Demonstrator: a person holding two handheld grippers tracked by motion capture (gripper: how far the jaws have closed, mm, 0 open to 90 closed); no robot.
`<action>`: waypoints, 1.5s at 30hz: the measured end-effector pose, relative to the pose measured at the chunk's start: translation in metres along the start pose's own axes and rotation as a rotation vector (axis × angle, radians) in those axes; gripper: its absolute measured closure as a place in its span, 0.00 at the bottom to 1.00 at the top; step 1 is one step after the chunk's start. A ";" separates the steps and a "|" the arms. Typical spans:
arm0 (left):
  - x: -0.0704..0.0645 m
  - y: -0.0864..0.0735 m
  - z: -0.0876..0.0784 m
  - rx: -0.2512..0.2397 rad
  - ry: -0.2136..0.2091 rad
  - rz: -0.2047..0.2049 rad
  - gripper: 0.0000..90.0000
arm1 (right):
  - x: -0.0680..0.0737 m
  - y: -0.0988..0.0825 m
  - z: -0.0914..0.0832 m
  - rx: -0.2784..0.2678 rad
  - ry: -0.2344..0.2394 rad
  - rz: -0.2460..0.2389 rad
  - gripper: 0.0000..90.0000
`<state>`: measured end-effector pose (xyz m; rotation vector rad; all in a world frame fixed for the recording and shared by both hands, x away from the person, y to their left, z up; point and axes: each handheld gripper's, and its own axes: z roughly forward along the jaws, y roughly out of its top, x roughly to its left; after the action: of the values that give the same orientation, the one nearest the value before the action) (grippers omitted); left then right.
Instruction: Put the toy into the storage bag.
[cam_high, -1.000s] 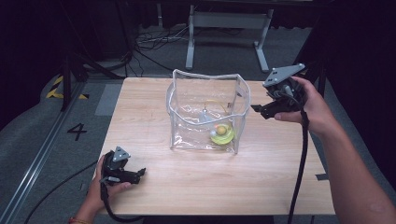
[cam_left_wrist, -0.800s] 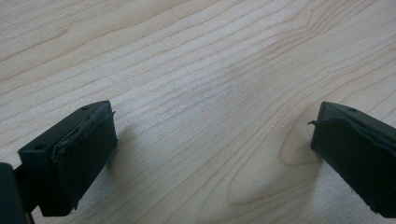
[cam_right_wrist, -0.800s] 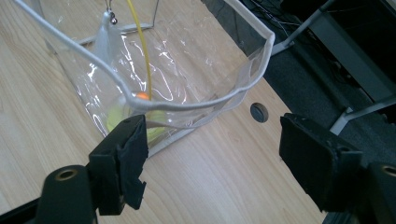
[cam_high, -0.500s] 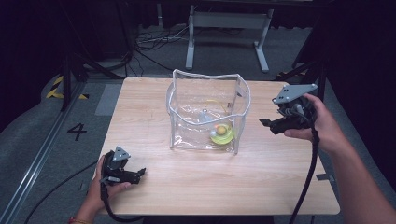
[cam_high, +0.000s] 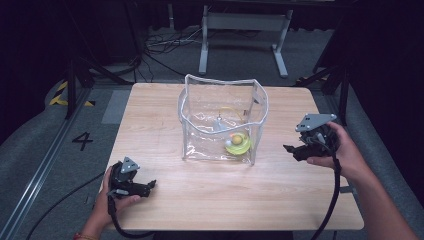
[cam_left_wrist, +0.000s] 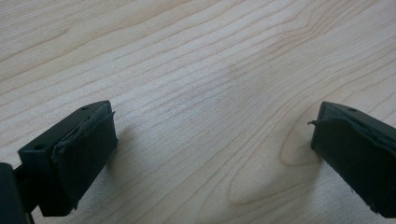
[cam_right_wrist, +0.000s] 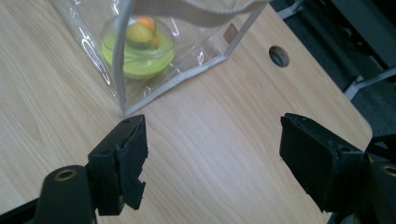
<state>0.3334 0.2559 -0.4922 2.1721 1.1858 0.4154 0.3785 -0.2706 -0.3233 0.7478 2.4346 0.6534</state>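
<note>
Reading one marking only: floor number "4" (cam_high: 82, 140) at 9 o'clock of table (cam_high: 150, 105). Your left gripper (cam_high: 145, 187) and right gripper (cam_high: 291, 149) both gape empty; clear pouch (cam_high: 222, 95) holds green toy (cam_high: 238, 144).

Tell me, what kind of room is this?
Probably a recording lab or studio: a lone wooden table with dark surroundings, loose cables on the grey floor, and black-and-yellow hazard tape beside a floor number 4.

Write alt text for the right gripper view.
A clear bag stands on a wooden table, holding a green bowl with small fruit. The open right gripper points at its corner, empty.
</note>
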 end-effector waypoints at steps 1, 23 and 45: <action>0.000 0.000 0.000 0.001 0.000 0.000 0.01 | 0.001 -0.004 0.002 0.009 0.002 0.004 0.26; 0.000 0.000 0.000 0.000 0.000 0.000 0.01 | 0.008 -0.078 0.034 0.026 -0.016 0.077 0.23; 0.000 0.000 0.000 -0.001 0.000 -0.001 0.01 | 0.017 -0.166 0.056 -0.105 0.013 0.266 0.21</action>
<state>0.3334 0.2558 -0.4923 2.1711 1.1862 0.4158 0.3376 -0.3655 -0.4654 1.0362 2.3117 0.8814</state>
